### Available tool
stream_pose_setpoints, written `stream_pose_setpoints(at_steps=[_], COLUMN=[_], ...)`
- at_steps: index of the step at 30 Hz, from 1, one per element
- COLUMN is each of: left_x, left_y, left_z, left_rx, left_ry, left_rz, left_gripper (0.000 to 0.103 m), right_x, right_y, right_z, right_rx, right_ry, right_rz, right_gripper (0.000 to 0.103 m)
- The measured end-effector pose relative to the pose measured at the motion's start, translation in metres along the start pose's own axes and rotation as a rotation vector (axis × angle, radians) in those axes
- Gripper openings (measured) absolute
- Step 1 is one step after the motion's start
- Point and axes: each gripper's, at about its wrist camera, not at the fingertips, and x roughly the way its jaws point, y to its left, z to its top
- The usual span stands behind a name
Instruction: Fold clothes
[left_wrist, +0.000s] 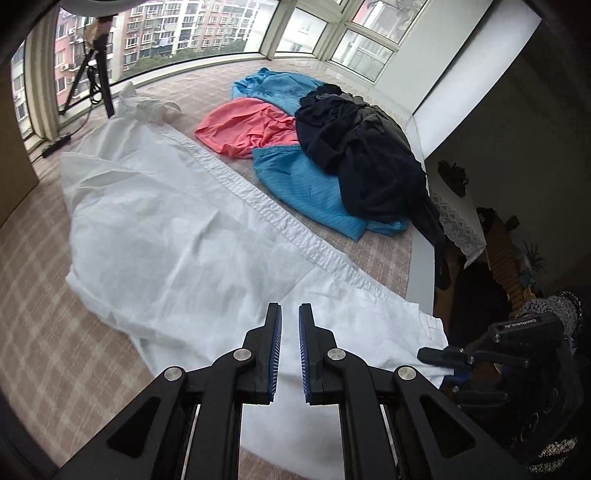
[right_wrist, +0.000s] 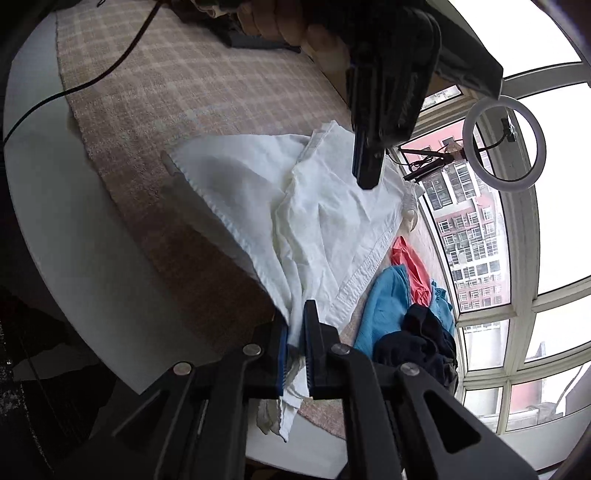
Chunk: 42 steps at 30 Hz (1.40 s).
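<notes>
right gripper (right_wrist: 295, 345) clamps white garment (left_wrist: 177, 229) corner, lifted | left gripper (left_wrist: 290, 347) narrowly parted, empty, above hem | pile (left_wrist: 343, 147) at 1 o'clock | keep edge taut, align hems

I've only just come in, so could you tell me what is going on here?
A person is folding laundry with a handheld gripper in each hand. The right gripper is shut on one end of a white garment spread over a checked mat. The left gripper hovers open above the same garment, gripping nothing. A pile of blue, pink and dark clothes waits behind, unfolded.
</notes>
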Motion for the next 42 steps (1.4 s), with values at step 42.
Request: stream_pose_setpoints(at_steps=[42], left_x=[-0.015], left_y=[0.086], left_z=[-0.063], left_rx=[-0.514], left_ry=[-0.174], left_rz=[0.2], left_gripper=[0.006], right_x=[0.224], right_y=[-0.235], right_z=[0.104], right_rx=[0.048], right_ry=[-0.054], right_rz=[0.449], right_gripper=[0.035])
